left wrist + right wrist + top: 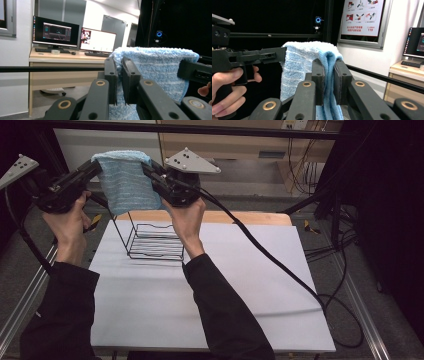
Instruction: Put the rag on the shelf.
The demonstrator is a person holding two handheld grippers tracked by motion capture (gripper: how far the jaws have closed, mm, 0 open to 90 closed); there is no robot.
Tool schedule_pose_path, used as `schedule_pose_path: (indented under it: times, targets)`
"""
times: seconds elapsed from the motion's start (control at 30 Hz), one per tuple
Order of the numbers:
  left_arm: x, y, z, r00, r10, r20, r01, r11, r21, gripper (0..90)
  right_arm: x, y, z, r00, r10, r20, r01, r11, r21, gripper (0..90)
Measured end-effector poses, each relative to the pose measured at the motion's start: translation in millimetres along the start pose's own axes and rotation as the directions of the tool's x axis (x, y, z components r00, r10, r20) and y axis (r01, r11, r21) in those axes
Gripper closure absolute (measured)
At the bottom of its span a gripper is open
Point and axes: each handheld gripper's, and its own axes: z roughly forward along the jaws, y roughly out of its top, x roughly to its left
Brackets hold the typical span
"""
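Each gripper pinches a top corner of the blue towel (125, 180), left gripper (95, 168) and right gripper (147, 170) holding it up above the wire rack (152, 240). It looks soft, light and floppy, so the edges seem the best grip. The gripper views show the clamped folds; the high view shows the white table (210, 285) beneath

The high view looks forward and down on the table (210, 285) from above. Each gripper view looks closely along its own jaws; all three share the towel (125, 180) (160, 67) (307, 65).
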Motion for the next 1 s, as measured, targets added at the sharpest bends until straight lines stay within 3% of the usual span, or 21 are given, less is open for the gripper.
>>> schedule_pose_path:
  times: [0.4,0.67,1.0]
  targets:
    - [12.1,13.0,11.4,0.9996,-0.009,-0.025,0.009,0.9999,-0.006,83.2,-5.1,10.1,18.6,1.0000,-0.001,0.010,0.001,1.000,-0.006,81.2]
    - [23.1,14.0,29.3,0.9986,-0.025,-0.046,0.025,0.9997,-0.008,83.2,-16.0,12.9,34.6,0.9996,-0.013,0.025,0.013,1.000,-0.002,81.2]
    - [32.7,8.6,48.4,0.9970,-0.014,-0.076,0.015,0.9999,0.005,83.2,-31.6,5.9,50.2,0.9988,-0.006,0.049,0.006,1.000,0.005,81.2]
